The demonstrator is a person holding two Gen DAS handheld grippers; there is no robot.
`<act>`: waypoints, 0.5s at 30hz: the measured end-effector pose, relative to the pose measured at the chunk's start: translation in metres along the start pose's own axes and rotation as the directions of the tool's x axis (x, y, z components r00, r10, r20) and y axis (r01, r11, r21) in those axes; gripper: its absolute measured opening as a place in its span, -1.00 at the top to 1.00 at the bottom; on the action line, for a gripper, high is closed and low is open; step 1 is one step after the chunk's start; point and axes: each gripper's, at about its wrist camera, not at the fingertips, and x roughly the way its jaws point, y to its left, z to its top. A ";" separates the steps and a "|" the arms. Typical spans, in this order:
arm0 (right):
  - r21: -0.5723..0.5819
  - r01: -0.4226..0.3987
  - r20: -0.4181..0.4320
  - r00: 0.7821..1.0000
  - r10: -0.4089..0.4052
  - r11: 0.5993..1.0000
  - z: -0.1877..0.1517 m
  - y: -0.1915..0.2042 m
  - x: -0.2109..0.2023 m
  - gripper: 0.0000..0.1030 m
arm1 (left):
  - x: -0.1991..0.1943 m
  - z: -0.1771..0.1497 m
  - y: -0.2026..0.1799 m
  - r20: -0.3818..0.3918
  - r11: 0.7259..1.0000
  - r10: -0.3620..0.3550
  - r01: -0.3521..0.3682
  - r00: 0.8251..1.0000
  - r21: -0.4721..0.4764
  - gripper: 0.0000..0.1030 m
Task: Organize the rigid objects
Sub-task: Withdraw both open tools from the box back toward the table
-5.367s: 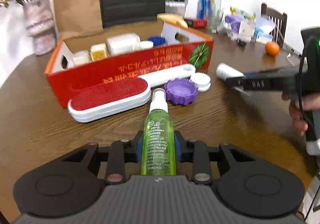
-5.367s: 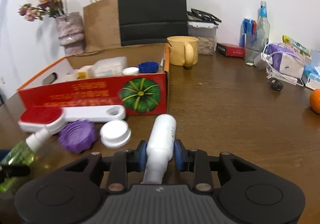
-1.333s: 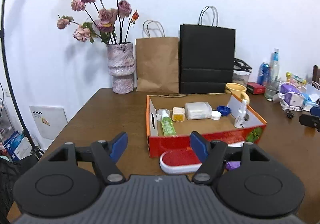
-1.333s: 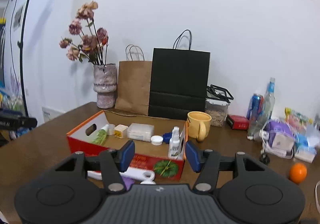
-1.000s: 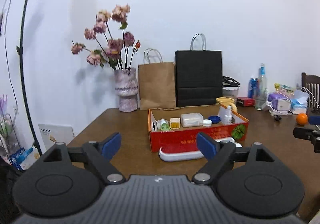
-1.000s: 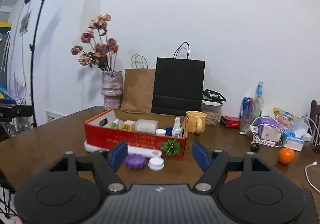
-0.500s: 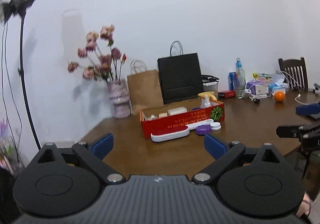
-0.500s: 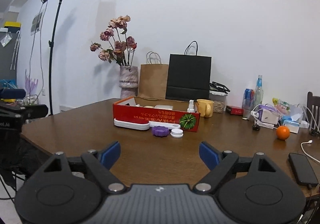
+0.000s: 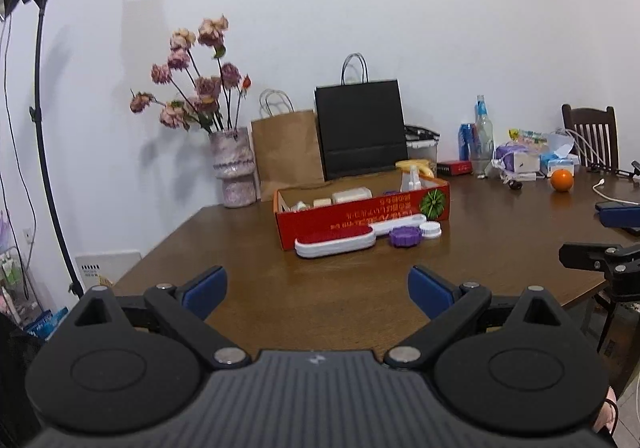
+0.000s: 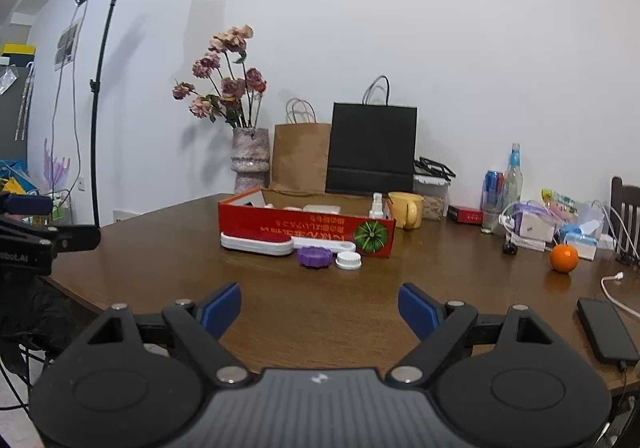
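While both hand-held grippers hang back from the table point(image 9: 248, 232), the left hand-held gripper point(image 9: 318, 284) and right hand-held gripper point(image 10: 320, 306) gape wide, holding nothing. The red box point(image 9: 360, 210) holds several items; the lint brush point(image 9: 336, 242), purple lid point(image 9: 405, 237) and white lid point(image 9: 430, 229) lie just before it. Between picks, I'd say; next comes reaching in for one.
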 end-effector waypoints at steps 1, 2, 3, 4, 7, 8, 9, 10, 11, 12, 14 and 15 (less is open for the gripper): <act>0.006 0.004 -0.009 1.000 -0.004 1.000 -0.002 -0.001 0.004 -0.66 | 0.005 0.000 0.000 -0.011 1.000 -0.004 0.004 1.000 -0.006 -0.93; 0.011 0.005 -0.018 1.000 -0.005 1.000 -0.004 -0.003 0.009 -0.66 | 0.010 0.000 -0.002 -0.022 1.000 -0.009 0.009 1.000 -0.011 -0.93; 0.017 0.004 -0.027 1.000 -0.003 1.000 -0.005 -0.006 0.014 -0.66 | 0.015 0.000 -0.004 -0.031 1.000 -0.015 0.015 0.999 -0.014 -0.93; 0.023 0.002 -0.035 0.999 -0.001 1.000 -0.006 -0.008 0.019 -0.66 | 0.019 0.001 -0.006 -0.035 1.000 -0.020 0.019 0.999 -0.015 -0.93; 0.018 -0.003 -0.057 0.998 0.004 1.000 -0.003 -0.015 0.036 -0.66 | 0.039 0.005 -0.014 -0.046 0.999 -0.035 0.033 0.998 -0.027 -0.93; 0.011 -0.005 -0.058 0.998 0.005 1.000 -0.001 -0.017 0.042 -0.65 | 0.047 0.007 -0.017 -0.052 0.999 -0.044 0.042 0.998 -0.034 -0.93; 0.003 -0.005 -0.059 0.998 0.005 1.000 0.001 -0.021 0.049 -0.65 | 0.056 0.008 -0.020 -0.059 0.998 -0.053 0.051 0.997 -0.041 -0.93; -0.001 -0.005 -0.062 0.998 0.005 1.000 0.004 -0.025 0.055 -0.65 | 0.066 0.010 -0.024 -0.068 0.997 -0.060 0.057 0.996 -0.046 -0.93; 0.000 -0.003 -0.069 0.998 0.003 1.000 0.007 -0.029 0.063 -0.65 | 0.076 0.012 -0.027 -0.074 0.996 -0.073 0.070 0.995 -0.048 -0.93; 0.003 0.000 -0.083 0.997 0.000 1.000 0.010 -0.034 0.073 -0.65 | 0.088 0.014 -0.030 -0.080 0.995 -0.093 0.089 0.992 -0.053 -0.93; 0.016 0.004 -0.125 0.992 -0.002 1.000 0.017 -0.047 0.093 -0.62 | 0.118 0.020 -0.035 -0.134 0.989 -0.135 0.126 0.982 -0.072 -0.93; 0.024 0.006 -0.143 0.990 -0.003 1.000 0.019 -0.053 0.103 -0.62 | 0.131 0.022 -0.036 -0.148 0.986 -0.152 0.141 0.977 -0.085 -0.92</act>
